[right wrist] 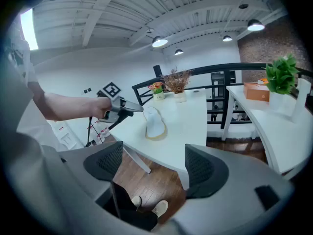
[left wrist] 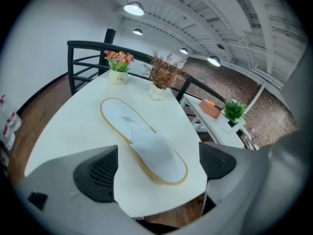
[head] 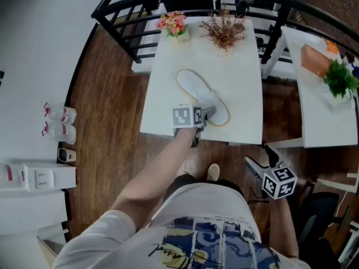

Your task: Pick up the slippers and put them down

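A single white slipper (head: pixel 197 94) lies flat on the white worktop (head: pixel 241 94), its closed toe end towards the near edge and its heel towards a pot of pink flowers (head: pixel 174 24) and a dried plant (head: pixel 224 31). The left gripper (left wrist: pixel 159 168) hangs over the toe end, jaws apart, with the pads clear of the slipper on either side. The right gripper (right wrist: pixel 154 168) is off the worktop over the wooden floor (head: pixel 118 133), jaws apart and empty.
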A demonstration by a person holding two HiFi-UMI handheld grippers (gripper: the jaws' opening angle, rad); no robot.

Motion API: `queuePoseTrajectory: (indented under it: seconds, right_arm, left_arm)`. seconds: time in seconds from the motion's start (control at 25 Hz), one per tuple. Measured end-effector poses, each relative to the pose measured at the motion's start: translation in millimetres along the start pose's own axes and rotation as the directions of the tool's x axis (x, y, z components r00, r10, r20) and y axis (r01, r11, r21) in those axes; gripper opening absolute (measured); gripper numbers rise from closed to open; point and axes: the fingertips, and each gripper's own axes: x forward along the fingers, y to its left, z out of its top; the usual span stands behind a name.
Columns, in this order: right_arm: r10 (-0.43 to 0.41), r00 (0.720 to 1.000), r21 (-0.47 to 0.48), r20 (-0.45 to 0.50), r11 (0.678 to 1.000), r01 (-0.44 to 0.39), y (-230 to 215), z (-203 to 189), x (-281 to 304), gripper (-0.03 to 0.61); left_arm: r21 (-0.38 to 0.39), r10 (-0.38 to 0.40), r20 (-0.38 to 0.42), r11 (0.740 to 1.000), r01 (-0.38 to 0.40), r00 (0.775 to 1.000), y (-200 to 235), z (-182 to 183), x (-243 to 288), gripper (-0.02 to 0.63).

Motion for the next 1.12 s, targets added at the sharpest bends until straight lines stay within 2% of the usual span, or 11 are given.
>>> queuePoseTrajectory:
  seconds: [0.12,0.28,0.44,0.56,0.64,0.72,0.84,0.92,0.96,1.04,1.12]
  right_arm:
    - [-0.003,1.0,-0.005,-0.016,1.0,0.003,-11.0,1.4,2.4,0.42]
    - [-0.006,0.999,0.009,-0.037,1.0,0.007,-25.1,5.1,3.8,0.42]
    - [-0.011,0.999,-0.013,-0.041,1.0,0.01,-30.1,20.3,5.4,0.419]
    - [0.011,0.999,-0.014,-0.036,1.0,-0.011,-23.5,27.0,6.8,0.419]
    - [0.024,0.999,-0.01,-0.045,1.0,-0.024,-18.7,23.9,6.1,0.419]
    - [0.027,0.998,-0.002,-0.058,1.0,-0.027,-19.1,16.1,4.9,0.419]
    - [0.025,0.998,0.022,-0.066,0.999,-0.023,-25.8,4.5,1.9,0.417]
    - [0.03,0.997,0.035,-0.07,0.999,-0.027,-28.4,-1.3,0.3,0.413]
    - [0.033,0.997,0.034,-0.072,0.999,-0.031,-29.5,-3.1,0.3,0.411]
    - [0.044,0.996,0.029,-0.076,0.999,-0.042,-29.9,-4.6,2.1,0.411]
    - [0.061,0.995,0.021,-0.077,0.998,-0.059,-25.9,-3.4,5.2,0.411]
  left_arm:
    - [-0.116,0.115,0.005,0.987,-0.113,0.993,18.8,16.4,45.7,0.551]
    - [-0.183,0.29,-0.064,0.937,-0.297,0.955,50.3,22.3,88.0,0.589]
    - [-0.252,0.367,-0.113,0.888,-0.384,0.923,66.2,23.8,117.6,0.601]
    - [-0.258,0.403,-0.166,0.863,-0.434,0.9,73.9,14.4,133.7,0.6]
    - [-0.214,0.425,-0.191,0.861,-0.46,0.885,76.9,8.2,140.5,0.6]
    - [-0.136,0.434,-0.2,0.876,-0.463,0.879,76.6,5.3,142.1,0.6]
    - [-0.016,0.391,-0.22,0.914,-0.404,0.894,71.9,-1.3,135.8,0.586]
    - [0.081,0.35,-0.236,0.937,-0.341,0.906,67.4,-8.4,127.4,0.497]
    - [0.129,0.333,-0.239,0.942,-0.31,0.912,66.3,-11.7,123.6,0.466]
    - [0.204,0.31,-0.239,0.942,-0.265,0.92,69.2,-16.8,115.3,0.46]
    - [0.244,0.309,-0.232,0.936,-0.253,0.922,79.4,-21.1,102.3,0.448]
